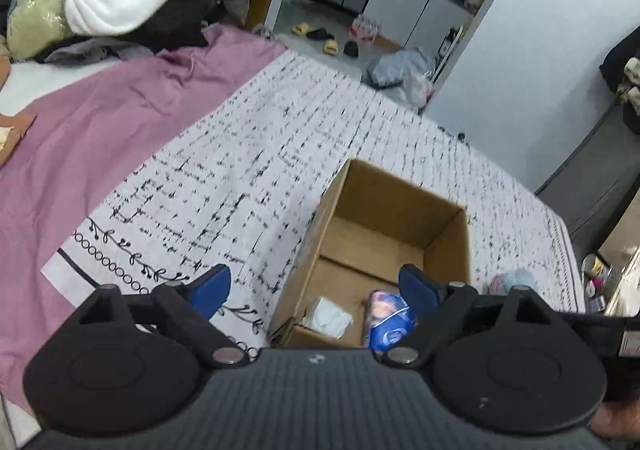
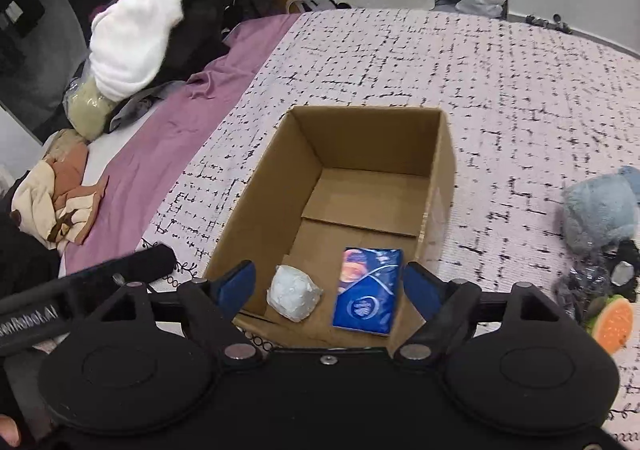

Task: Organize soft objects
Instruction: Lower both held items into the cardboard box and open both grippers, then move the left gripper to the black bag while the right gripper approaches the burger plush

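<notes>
Both grippers spread wide, empty, over cardboard box (image 2: 372, 154). Right gripper (image 2: 330, 290), left gripper (image 1: 316, 290). Remaining blue plush (image 2: 600, 206) on bed, right of box; right hand nearer.

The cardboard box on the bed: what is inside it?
Inside the cardboard box lie two things side by side near the front: a white wrapped bundle and a blue tissue pack. The rest of the floor is bare. The nearest inner corner is hidden behind the gripper.
</notes>
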`<state>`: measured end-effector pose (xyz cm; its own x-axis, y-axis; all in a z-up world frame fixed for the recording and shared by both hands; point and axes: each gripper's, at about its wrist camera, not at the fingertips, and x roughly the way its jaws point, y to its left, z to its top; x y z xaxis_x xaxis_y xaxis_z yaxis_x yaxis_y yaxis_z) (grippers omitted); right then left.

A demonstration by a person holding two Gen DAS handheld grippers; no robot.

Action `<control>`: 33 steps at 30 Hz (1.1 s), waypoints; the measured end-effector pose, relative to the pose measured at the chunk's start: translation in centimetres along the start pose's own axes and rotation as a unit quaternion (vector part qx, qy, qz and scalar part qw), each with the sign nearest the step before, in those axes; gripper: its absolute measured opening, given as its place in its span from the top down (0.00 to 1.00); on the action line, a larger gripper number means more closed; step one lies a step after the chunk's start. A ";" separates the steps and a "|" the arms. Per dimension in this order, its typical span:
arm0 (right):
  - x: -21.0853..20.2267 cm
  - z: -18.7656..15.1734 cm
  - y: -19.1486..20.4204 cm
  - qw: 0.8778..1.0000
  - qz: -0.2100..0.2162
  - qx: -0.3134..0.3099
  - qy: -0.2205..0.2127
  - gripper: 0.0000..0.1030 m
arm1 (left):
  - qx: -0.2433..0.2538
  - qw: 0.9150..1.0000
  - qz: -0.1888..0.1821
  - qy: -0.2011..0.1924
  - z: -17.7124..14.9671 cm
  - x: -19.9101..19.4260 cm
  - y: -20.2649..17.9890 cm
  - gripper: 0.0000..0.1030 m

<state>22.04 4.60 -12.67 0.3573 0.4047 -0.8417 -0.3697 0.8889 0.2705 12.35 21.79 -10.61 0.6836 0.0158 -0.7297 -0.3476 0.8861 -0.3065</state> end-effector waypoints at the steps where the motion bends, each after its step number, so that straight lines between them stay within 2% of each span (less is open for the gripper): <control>1: -0.3 -0.1 -0.2 1.000 0.000 0.001 -0.001 0.21 | 0.002 1.000 0.000 -0.001 0.1 -0.2 -0.2 0.12; 2: -0.6 -0.2 -0.4 1.000 0.002 0.002 -0.001 0.20 | 0.005 1.000 0.002 -0.002 0.1 -0.3 -0.5 0.12; 4: -1.3 -0.4 -0.8 1.000 0.005 0.005 -0.004 0.08 | 0.013 1.000 0.006 -0.005 0.1 -0.7 -1.0 0.12; 7: -2.7 -0.9 -1.3 1.000 0.003 0.001 -0.022 0.05 | 0.021 1.000 0.018 -0.005 0.1 -1.2 -1.7 0.11; 10: -3.9 -1.4 -1.9 0.999 -0.005 0.001 -0.037 0.03 | 0.030 1.000 0.000 0.004 -0.1 -1.6 -2.5 0.11; 13: -5.0 -1.7 -2.7 0.998 -0.011 0.003 -0.055 0.00 | 0.062 0.998 0.001 0.009 -0.3 -2.0 -3.9 0.11; 17: -6.4 -2.1 -4.3 0.997 -0.006 0.021 -0.071 0.00 | 0.086 0.996 0.003 0.013 -0.5 -2.7 -5.7 0.06; 33: -10.8 -4.5 -10.5 0.993 -0.007 0.056 -0.102 0.00 | 0.121 0.992 -0.019 -0.019 -1.8 -4.5 -11.4 0.02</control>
<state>18.18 -10.09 -8.51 0.5319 0.4166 -0.7372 -0.2696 0.9086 0.3190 12.10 10.77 -4.92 0.7192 -0.0061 -0.6947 -0.1597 0.9717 -0.1739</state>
